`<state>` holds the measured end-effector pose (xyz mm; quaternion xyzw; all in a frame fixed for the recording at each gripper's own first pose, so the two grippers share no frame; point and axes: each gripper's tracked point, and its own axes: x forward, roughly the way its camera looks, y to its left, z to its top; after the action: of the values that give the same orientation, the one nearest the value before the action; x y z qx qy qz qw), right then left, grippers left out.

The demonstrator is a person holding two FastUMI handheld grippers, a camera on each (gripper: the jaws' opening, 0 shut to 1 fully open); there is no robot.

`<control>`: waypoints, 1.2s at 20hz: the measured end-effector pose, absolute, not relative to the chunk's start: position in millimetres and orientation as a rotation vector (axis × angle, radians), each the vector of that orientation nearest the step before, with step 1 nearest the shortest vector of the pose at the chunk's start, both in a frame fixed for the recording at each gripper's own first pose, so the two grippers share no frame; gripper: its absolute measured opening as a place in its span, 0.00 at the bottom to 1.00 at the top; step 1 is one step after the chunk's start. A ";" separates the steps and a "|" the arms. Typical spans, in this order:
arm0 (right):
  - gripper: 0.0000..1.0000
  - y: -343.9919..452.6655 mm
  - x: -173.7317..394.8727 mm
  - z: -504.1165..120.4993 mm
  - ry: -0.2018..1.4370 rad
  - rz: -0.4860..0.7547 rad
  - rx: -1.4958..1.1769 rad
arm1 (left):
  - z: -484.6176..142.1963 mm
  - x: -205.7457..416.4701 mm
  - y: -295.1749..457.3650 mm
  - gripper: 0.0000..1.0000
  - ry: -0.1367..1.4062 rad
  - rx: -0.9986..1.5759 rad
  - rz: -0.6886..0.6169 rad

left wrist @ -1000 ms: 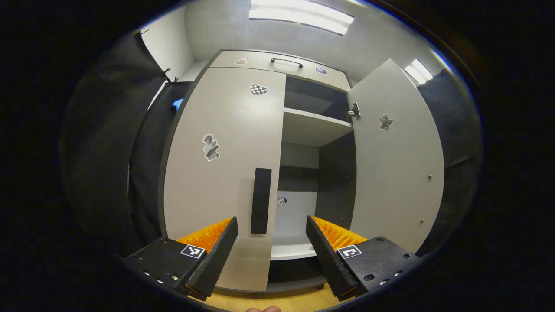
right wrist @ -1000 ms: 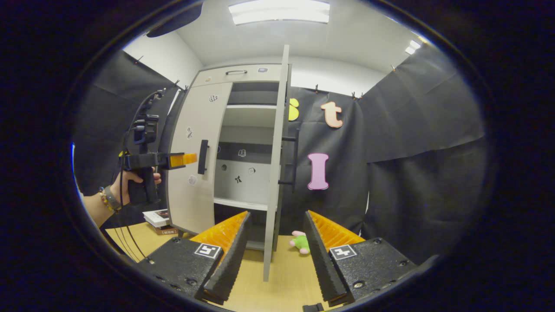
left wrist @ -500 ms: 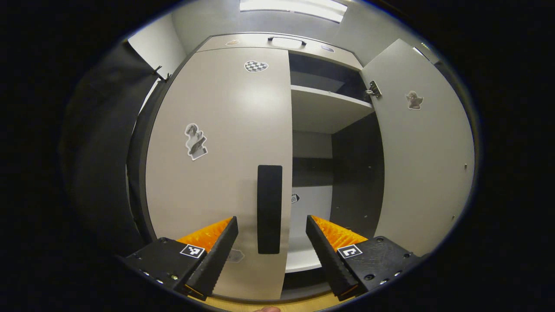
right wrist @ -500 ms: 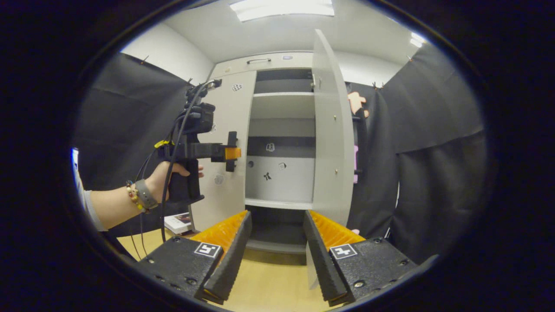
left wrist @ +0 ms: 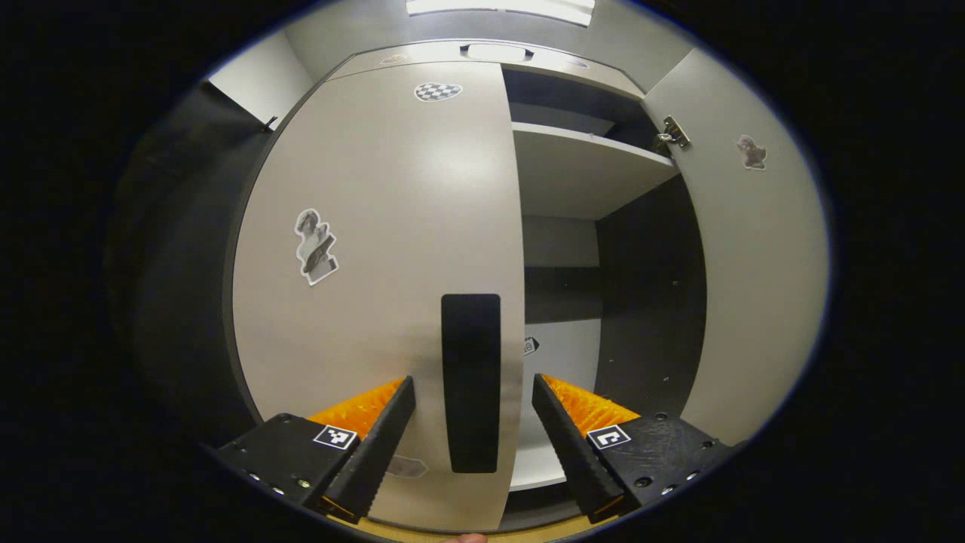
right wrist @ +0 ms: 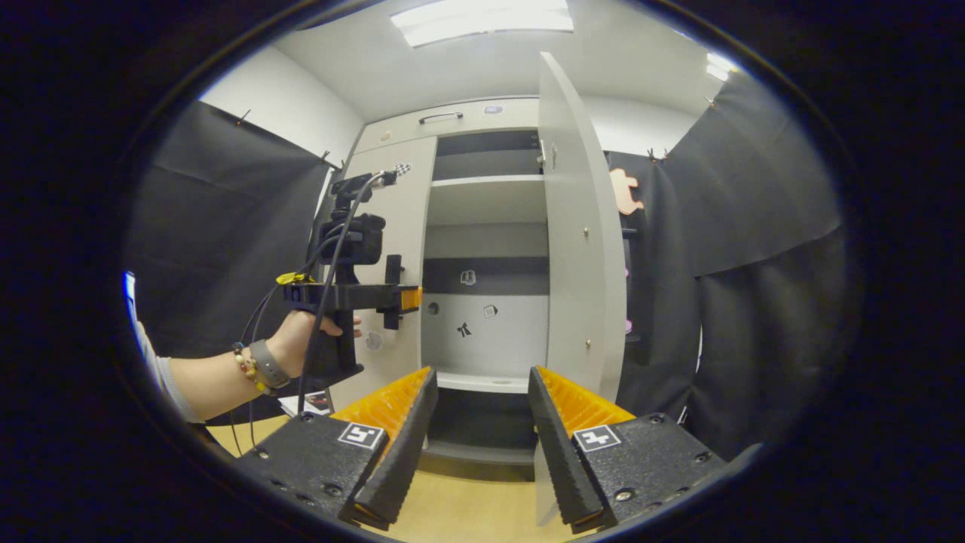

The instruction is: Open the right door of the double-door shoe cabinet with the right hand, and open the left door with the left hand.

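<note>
While its two fingers stand spread wide, the left claw faces the left door of the shoe cabinet, with the door's dark vertical handle standing between the fingers and neither finger visibly touching it. That door is closed, and it carries a checkered sticker near its top and a figure sticker at mid height. Beyond its edge lies the open right half of the cabinet, with a pale shelf and a dark inner wall. In the right gripper view, the right claw is also wide open and holds nothing, set back from the cabinet above the wooden floor. Farther off, a hand holds the left claw level against the closed door's handle. The right door stands swung out, its inner face showing.
</note>
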<state>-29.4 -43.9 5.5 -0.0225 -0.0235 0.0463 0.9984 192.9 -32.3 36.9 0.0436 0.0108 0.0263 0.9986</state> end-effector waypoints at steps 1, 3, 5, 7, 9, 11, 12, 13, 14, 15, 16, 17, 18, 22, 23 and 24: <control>0.77 -47.9 -28.8 4.3 -0.044 0.085 -0.044 | 35.4 193.7 -32.9 0.94 0.022 0.089 0.065; 0.77 -53.4 -26.8 4.9 -0.045 0.077 -0.035 | 33.5 194.8 -31.8 0.93 0.023 0.136 0.104; 0.77 -55.0 -23.5 4.2 -0.042 0.079 -0.022 | 29.5 196.2 -32.0 0.93 0.025 0.197 0.144; 0.77 -55.8 -21.3 2.7 -0.039 0.080 -0.018 | 27.2 198.1 -34.6 0.95 0.029 0.218 0.151; 0.77 -55.5 -19.2 2.4 -0.038 0.084 -0.018 | 29.3 199.3 -31.8 0.95 0.034 0.187 0.136; 0.77 -53.7 -16.8 2.2 -0.039 0.093 -0.016 | 30.2 197.4 -32.9 0.90 0.057 0.137 0.104; 0.77 -52.2 -15.9 2.8 -0.039 0.098 -0.014 | 30.4 196.7 -32.9 0.88 0.069 0.118 0.088; 0.77 -50.6 -15.0 2.7 -0.039 0.102 -0.015 | 31.6 193.0 -35.1 0.87 0.075 0.104 0.065; 0.77 -48.9 -14.3 2.6 -0.037 0.104 -0.018 | 29.1 194.6 -31.5 0.80 0.080 0.097 0.065; 0.77 -47.0 -14.1 3.2 -0.038 0.109 -0.019 | 31.3 187.2 -33.7 0.59 0.078 0.066 0.044; 0.77 -45.2 -14.3 4.4 -0.040 0.112 -0.022 | 25.8 194.2 -34.6 0.39 0.081 0.064 0.030; 0.77 -45.1 -15.2 4.6 -0.041 0.113 -0.025 | 26.7 191.6 -34.8 0.36 0.086 0.080 0.024; 0.77 -44.5 -16.4 4.8 -0.041 0.114 -0.028 | 26.3 193.6 -34.9 0.32 0.087 0.091 0.024; 0.77 -44.3 -20.1 3.9 -0.041 0.109 -0.029 | 25.5 194.2 -33.3 0.15 0.091 0.082 0.025; 0.77 -43.4 -21.7 3.9 -0.041 0.109 -0.029 | 25.1 194.8 -33.4 0.10 0.094 0.085 0.019; 0.77 -44.7 -22.3 4.4 -0.042 0.105 -0.030 | 26.8 190.6 -33.8 0.19 0.096 0.086 0.017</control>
<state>-22.3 -44.7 4.4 -0.0151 -0.0211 0.0525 0.9983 190.6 -33.8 26.8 0.0427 0.0478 0.0087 0.9979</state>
